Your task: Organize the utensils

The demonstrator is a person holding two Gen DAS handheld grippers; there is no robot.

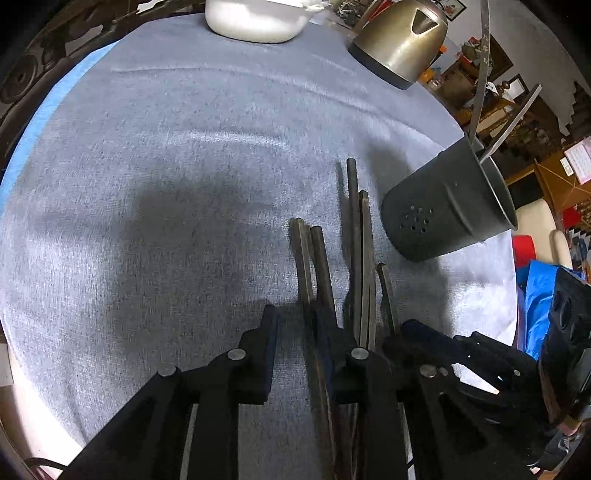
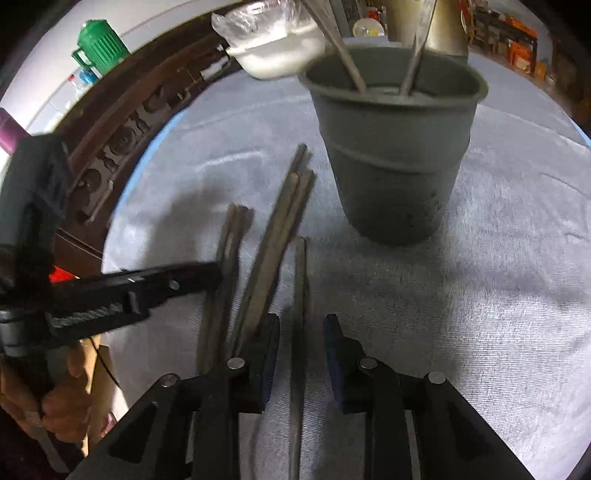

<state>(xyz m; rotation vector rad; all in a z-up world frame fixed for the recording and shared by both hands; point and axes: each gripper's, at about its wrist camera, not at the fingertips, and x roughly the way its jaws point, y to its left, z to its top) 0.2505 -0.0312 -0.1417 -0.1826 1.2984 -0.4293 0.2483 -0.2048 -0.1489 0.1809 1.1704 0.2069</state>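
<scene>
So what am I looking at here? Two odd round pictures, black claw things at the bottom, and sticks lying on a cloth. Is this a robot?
No robot: a person holds a two-finger gripper in each hand, each with a wide-angle camera looking along its fingers. One picture is from the left gripper, the other from the right gripper. Dark chopsticks lie on a grey-blue tablecloth beside a grey utensil holder with metal utensils already standing in it. Both grippers are open and hold nothing yet; the right one straddles a single chopstick. Behind stand a kettle and a white container.
</scene>
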